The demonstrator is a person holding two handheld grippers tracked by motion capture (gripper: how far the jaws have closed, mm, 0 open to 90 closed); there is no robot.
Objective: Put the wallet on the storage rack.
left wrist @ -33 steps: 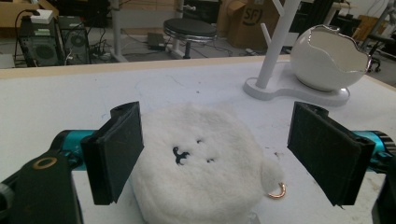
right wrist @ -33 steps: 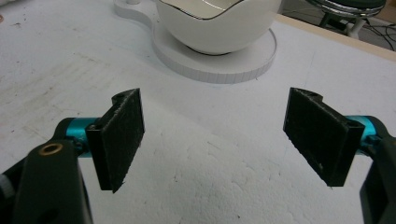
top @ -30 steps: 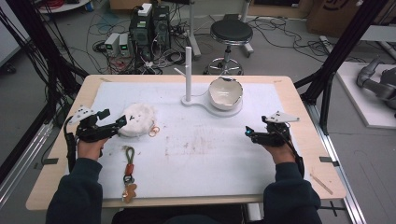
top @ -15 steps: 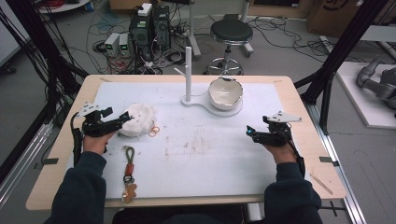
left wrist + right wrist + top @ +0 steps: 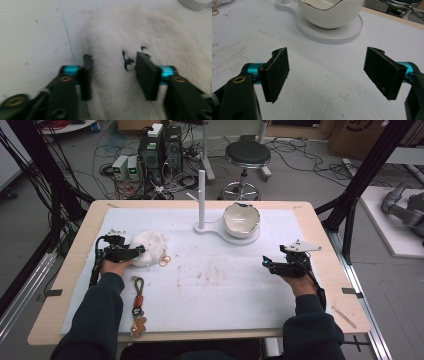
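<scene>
since a moment ago the left gripper (image 5: 134, 252) has slid in from the table's left edge onto the white fluffy pouf (image 5: 150, 248), and its jaws have just been closing, so they now stand about half shut with a fold of fur between them; the pads look pressed into the pile. right gripper (image 5: 267, 263) hasn't budged, hovering wide open over bare mat, holding nothing. pouf lies left of centre on the mat (image 5: 225, 285), a gold ring (image 5: 164, 260) beside it. i'd say the grab is barely made, with lifting and placing, maybe toward the bowl (image 5: 241, 219) on the stand (image 5: 201, 195), all left.
</scene>
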